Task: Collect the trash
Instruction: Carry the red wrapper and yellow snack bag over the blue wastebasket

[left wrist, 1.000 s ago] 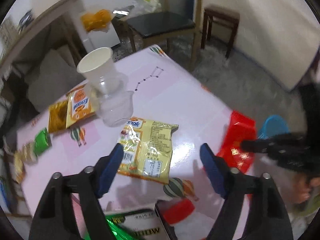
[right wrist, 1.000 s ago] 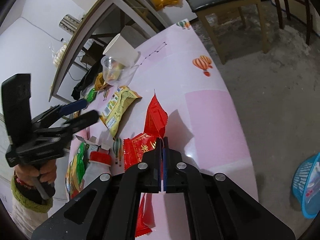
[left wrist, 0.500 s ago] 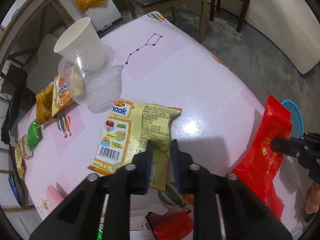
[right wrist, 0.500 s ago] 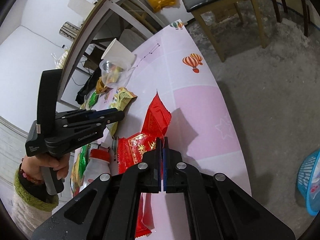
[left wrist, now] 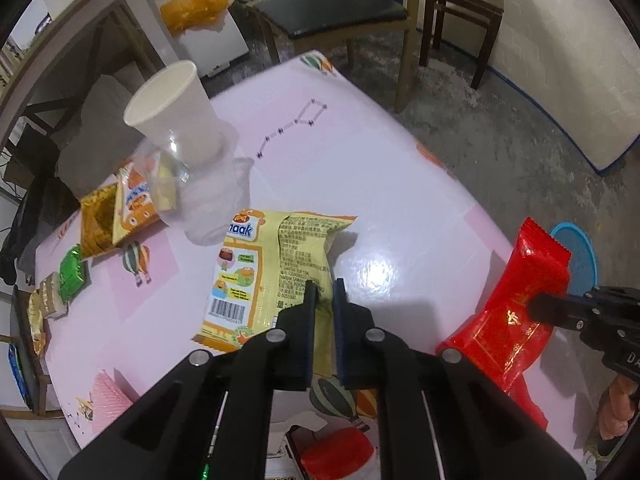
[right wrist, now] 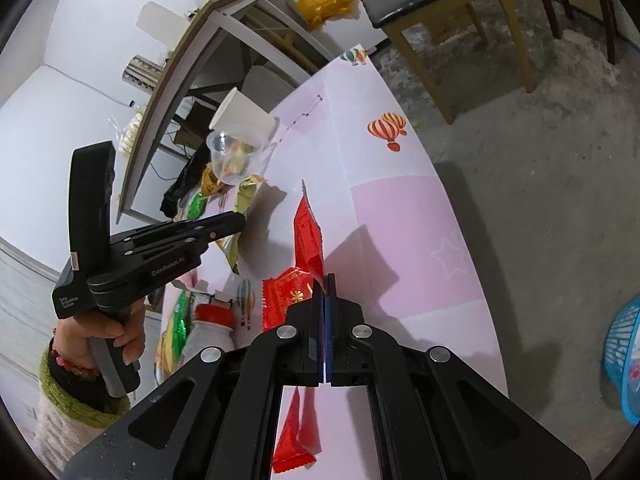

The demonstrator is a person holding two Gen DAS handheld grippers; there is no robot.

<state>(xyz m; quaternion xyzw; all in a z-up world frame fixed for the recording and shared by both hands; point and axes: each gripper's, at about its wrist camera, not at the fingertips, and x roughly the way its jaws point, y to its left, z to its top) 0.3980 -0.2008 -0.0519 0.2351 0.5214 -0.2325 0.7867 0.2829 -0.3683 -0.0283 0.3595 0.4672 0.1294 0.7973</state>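
Note:
My left gripper (left wrist: 323, 288) points steeply down over the pink table (left wrist: 360, 168). Its jaws are closing, and they pinch the right edge of a yellow snack packet (left wrist: 256, 276). In the right wrist view that packet (right wrist: 230, 246) hangs lifted from the left gripper (right wrist: 240, 220). My right gripper (right wrist: 325, 280) is shut on a red snack packet (right wrist: 307, 232), holding it upright above the table's near edge. The same red packet (left wrist: 516, 316) shows at the right of the left wrist view, with the right gripper (left wrist: 540, 306) behind it.
A white paper cup (left wrist: 176, 116) and a clear plastic cup (left wrist: 208, 200) stand behind the yellow packet, with several small wrappers to their left. A second red packet (right wrist: 286, 292) and a red-capped bottle (right wrist: 212, 324) lie nearby. A blue basket (right wrist: 624, 352) stands on the floor at the right. A chair (left wrist: 340, 8) stands beyond the table.
The left gripper's jaws came together from wide open onto the yellow packet's edge, and the packet has lifted off the table. The right gripper stayed shut on the red packet.

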